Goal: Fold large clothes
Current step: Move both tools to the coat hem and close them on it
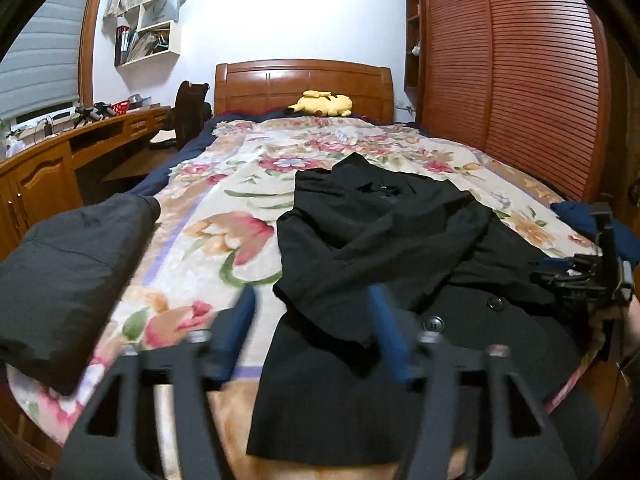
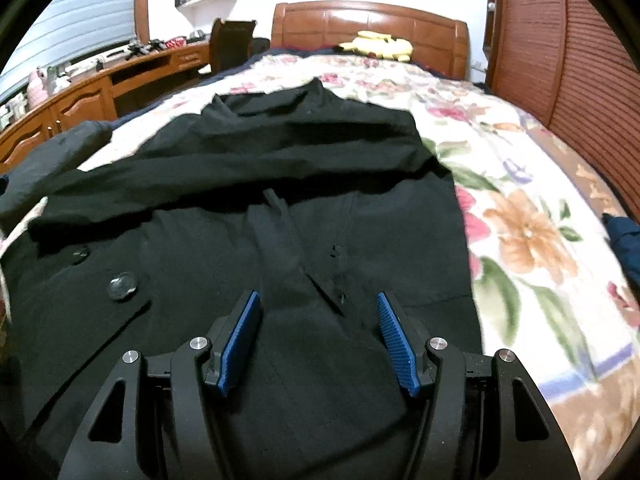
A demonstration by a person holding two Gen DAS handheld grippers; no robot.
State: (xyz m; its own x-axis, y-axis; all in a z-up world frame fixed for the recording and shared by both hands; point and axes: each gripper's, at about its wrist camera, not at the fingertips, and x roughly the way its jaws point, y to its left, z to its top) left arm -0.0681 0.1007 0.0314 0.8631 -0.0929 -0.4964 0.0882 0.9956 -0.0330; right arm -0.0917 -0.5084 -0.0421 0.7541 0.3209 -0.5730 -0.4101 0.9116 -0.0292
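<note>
A large black coat (image 1: pixel 380 232) lies flat on the floral bedspread (image 1: pixel 224 208), collar toward the headboard, with one sleeve (image 1: pixel 340 276) folded across its chest. Two buttons (image 1: pixel 495 303) show on its front. My left gripper (image 1: pixel 314 304) hovers over the sleeve's cuff end with its blue pads apart, gripping nothing. In the right wrist view the coat (image 2: pixel 280 160) fills the middle, and my right gripper (image 2: pixel 318 300) stands open just above its lower front, nothing pinched. The right gripper (image 1: pixel 592 276) also shows at the coat's right edge in the left wrist view.
A dark grey padded garment (image 1: pixel 72 264) lies at the bed's left edge. Navy cloth (image 1: pixel 580 216) sits at the right edge. A yellow plush toy (image 1: pixel 324 104) rests by the wooden headboard (image 1: pixel 304 84). A desk (image 1: pixel 80 148) runs along the left, a slatted wardrobe (image 1: pixel 520 80) along the right.
</note>
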